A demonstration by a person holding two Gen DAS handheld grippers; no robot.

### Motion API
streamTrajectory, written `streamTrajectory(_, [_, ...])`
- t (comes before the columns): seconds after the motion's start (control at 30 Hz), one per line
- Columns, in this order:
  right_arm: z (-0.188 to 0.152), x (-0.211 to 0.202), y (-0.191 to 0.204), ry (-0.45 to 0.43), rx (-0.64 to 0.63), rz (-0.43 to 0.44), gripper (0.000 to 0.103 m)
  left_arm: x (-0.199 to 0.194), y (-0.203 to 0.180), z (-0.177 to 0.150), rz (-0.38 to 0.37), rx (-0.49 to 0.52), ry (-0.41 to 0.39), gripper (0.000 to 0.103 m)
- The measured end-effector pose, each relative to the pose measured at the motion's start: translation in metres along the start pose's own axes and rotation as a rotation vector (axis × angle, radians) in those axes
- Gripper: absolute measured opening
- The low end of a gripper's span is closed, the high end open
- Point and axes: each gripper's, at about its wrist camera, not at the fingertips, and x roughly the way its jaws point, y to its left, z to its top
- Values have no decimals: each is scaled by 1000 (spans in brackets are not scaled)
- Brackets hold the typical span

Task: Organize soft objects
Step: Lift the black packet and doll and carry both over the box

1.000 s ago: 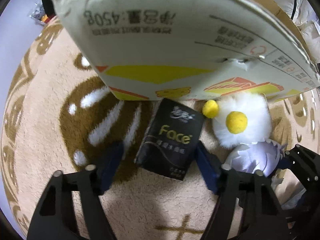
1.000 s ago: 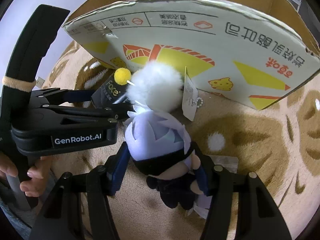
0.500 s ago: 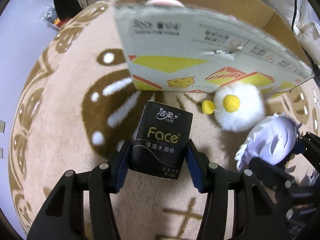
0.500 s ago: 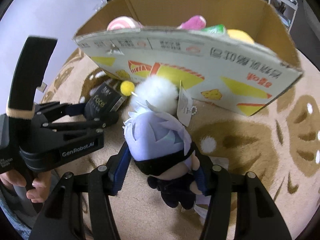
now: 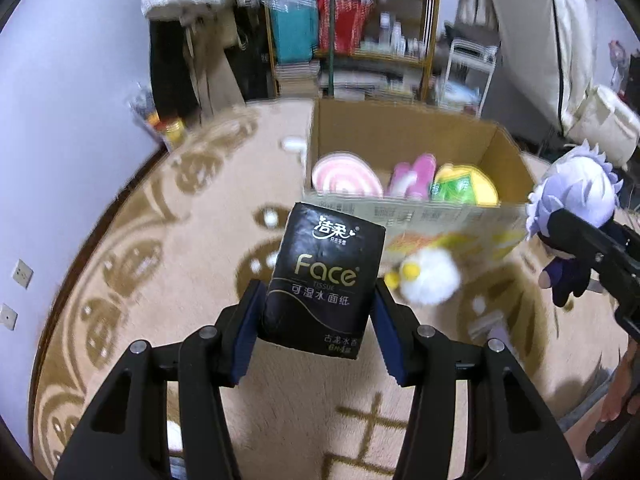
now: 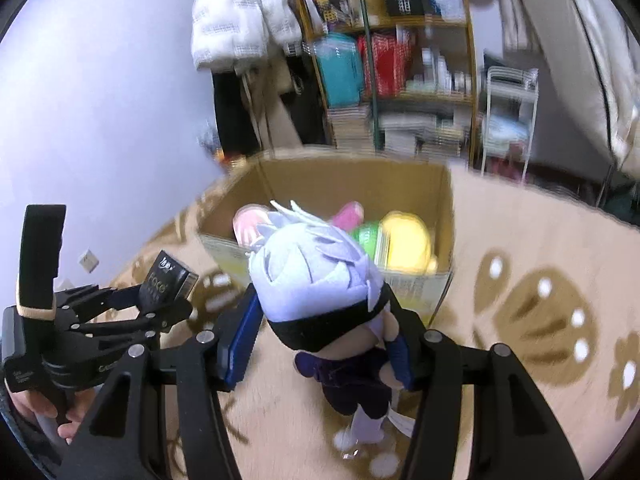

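Observation:
My left gripper [image 5: 316,316] is shut on a black Face tissue pack [image 5: 324,280] and holds it lifted above the rug; it also shows in the right wrist view [image 6: 164,284]. My right gripper [image 6: 320,340] is shut on a plush doll with pale lilac hair [image 6: 316,280], also lifted; the doll shows in the left wrist view [image 5: 576,208]. Ahead stands an open cardboard box [image 5: 400,144] [image 6: 352,176] holding pink, green and yellow soft toys. A white fluffy toy with yellow pompoms [image 5: 428,276] lies on the rug in front of the box.
A beige rug with brown patterns [image 5: 160,264] covers the floor. Behind the box stand a cluttered shelf [image 5: 352,20], a white wire rack [image 5: 468,68] and hanging clothes. A white wall [image 5: 60,80] is on the left. A paper tag [image 5: 484,328] lies on the rug.
Both grippers have risen from the rug with their objects. The left gripper closed on the tissue pack and lifted it. The box interior has come into view.

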Motion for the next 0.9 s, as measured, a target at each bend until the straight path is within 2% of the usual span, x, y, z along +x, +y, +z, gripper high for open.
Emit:
streamTrajectory(0.27, [16,-12,11,-120,-11,-35,60,-33,15,17,28,-11,-201,51])
streamTrajectory(0.43, [27,-30,19,-264,-45,-48,60,-43,17,27,55,-15,-326,51])
streamTrajectory(0.77, [49,-30,25,-346,-82,-46,60,-42,24,65,46,-38,-409,51])
streamTrajectory(0.9, [60,-25,22,-369,-104,-72,60,-35,24,82,46,-39,-411,51])
